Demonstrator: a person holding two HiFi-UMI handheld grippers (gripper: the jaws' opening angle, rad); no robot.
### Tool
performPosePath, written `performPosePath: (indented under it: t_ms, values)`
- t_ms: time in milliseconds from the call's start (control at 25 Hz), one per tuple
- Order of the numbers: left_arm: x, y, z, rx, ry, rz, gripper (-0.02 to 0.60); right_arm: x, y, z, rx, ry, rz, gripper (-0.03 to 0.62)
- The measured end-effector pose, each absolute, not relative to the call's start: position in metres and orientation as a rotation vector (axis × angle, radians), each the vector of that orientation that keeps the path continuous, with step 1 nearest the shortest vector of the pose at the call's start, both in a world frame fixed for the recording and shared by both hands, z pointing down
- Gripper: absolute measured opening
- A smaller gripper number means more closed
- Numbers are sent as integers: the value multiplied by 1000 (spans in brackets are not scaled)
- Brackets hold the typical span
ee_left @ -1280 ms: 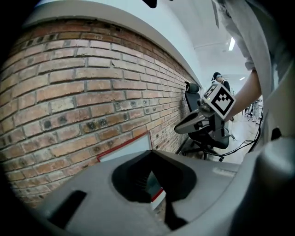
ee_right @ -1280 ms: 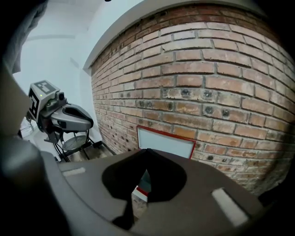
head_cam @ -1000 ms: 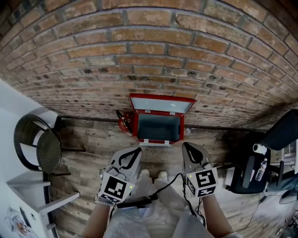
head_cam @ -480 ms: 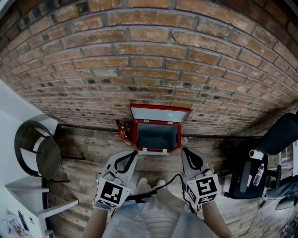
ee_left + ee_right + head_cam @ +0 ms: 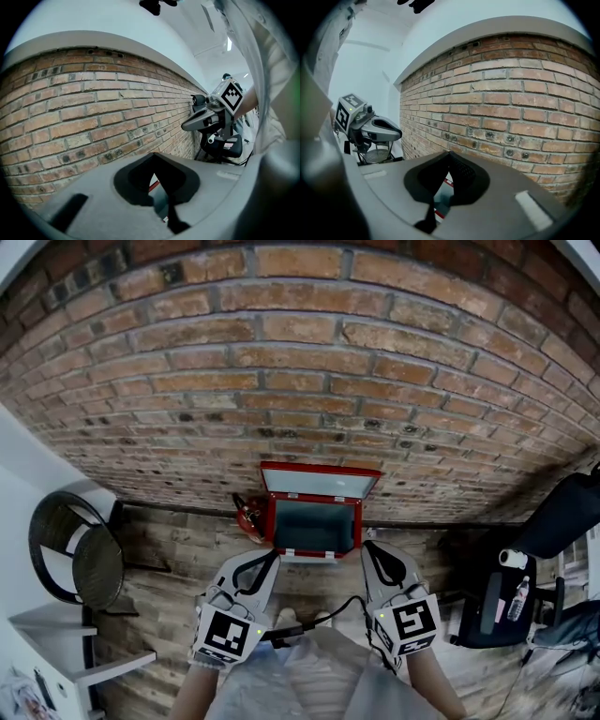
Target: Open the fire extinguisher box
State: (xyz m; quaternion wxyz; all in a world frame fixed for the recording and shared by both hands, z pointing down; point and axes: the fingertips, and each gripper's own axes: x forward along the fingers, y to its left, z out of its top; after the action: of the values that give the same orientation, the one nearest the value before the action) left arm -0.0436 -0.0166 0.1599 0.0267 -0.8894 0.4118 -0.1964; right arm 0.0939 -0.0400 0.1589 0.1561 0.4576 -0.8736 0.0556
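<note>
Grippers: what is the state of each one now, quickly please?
Left gripper: closed, holding nothing.
Right gripper: closed, holding nothing.

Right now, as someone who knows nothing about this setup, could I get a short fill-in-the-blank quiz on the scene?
1. The red fire extinguisher box has its lid ____.
2. The box sits on the wooden floor against a ____ wall.
3. The left gripper and the right gripper each have their fingers ____, with nothing between them.
Missing words: open; brick; shut.
</note>
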Motion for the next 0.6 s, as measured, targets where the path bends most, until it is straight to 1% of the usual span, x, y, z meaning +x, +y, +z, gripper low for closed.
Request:
performPosePath:
  t_ms: [600]
  values:
    - [-38, -14, 168, -2774, 1244, -632, -2, 89, -39, 161, 1282, -2503, 150, 8]
